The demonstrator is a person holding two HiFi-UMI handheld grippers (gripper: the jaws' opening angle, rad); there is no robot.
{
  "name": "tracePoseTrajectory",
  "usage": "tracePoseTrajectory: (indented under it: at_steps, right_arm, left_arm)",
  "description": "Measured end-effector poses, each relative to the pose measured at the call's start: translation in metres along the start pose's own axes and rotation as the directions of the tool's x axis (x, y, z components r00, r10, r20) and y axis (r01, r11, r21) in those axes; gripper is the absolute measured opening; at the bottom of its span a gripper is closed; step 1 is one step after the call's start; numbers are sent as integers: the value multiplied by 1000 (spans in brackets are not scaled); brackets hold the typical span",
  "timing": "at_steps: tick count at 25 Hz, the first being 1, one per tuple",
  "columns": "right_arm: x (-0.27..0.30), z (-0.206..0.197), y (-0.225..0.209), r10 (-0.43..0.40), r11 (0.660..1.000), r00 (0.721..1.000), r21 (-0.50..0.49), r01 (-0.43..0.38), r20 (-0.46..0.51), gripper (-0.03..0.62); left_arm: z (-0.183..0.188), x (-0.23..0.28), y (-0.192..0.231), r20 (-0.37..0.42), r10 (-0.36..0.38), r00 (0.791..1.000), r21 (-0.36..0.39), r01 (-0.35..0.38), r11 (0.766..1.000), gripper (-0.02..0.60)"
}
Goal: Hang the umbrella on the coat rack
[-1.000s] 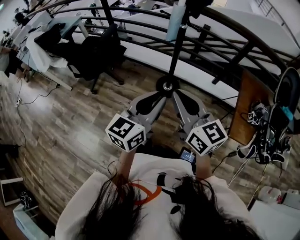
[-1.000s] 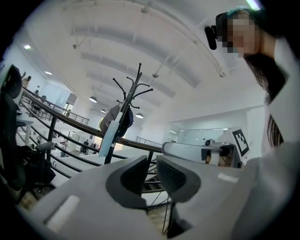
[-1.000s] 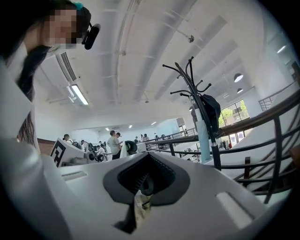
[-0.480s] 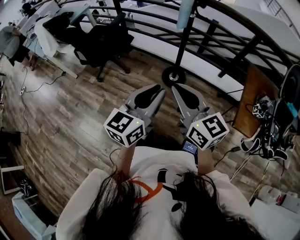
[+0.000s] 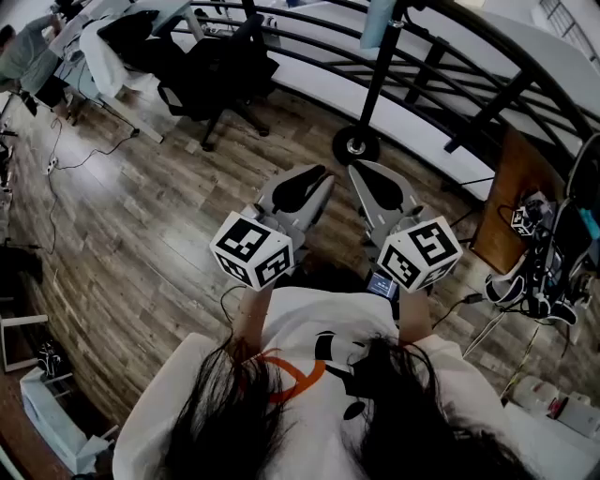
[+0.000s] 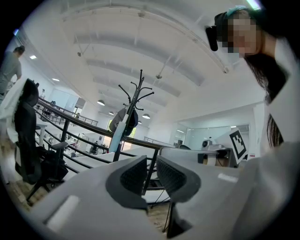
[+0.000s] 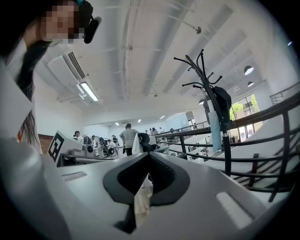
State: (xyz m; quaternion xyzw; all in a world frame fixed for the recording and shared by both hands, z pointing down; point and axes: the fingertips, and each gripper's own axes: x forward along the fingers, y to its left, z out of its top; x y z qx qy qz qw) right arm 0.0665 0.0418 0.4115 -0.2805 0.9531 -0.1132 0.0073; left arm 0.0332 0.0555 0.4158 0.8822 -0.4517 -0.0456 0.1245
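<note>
A black coat rack stands ahead by the railing; its round base [image 5: 356, 145] shows in the head view and its hooked top [image 6: 137, 96] [image 7: 201, 70] in both gripper views. A furled light blue umbrella [image 5: 375, 21] [image 6: 118, 137] [image 7: 214, 126] hangs along the pole, beside a dark bag [image 6: 125, 119] [image 7: 226, 104]. My left gripper [image 5: 305, 183] [image 6: 150, 174] is held near my chest, its jaws a narrow gap apart with nothing between them. My right gripper [image 5: 375, 187] [image 7: 149, 157] is beside it, jaw tips touching, empty. Both point toward the rack, short of its base.
A curved black railing [image 5: 469, 56] runs behind the rack. A black office chair [image 5: 220, 80] and desks stand at the back left. A brown board [image 5: 506, 202] and cabled equipment [image 5: 544, 267] are at the right. Several people [image 7: 127, 136] stand far off.
The head view has shifted, and the rack base now lies a little farther from the jaws. Both grippers stay close to my chest, empty.
</note>
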Motion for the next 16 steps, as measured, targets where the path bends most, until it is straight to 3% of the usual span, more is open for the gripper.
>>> tracePoseTrajectory:
  at_steps: [10, 16]
  right_arm:
    - [20, -6, 10, 46, 999, 999, -11, -46, -27, 8]
    - [28, -5, 1, 34, 999, 999, -22, -35, -39, 8]
  left_arm:
    - [2, -14, 16, 17, 50, 999, -7, -50, 999, 58]
    - [5, -10, 27, 23, 54, 998, -7, -54, 999, 58]
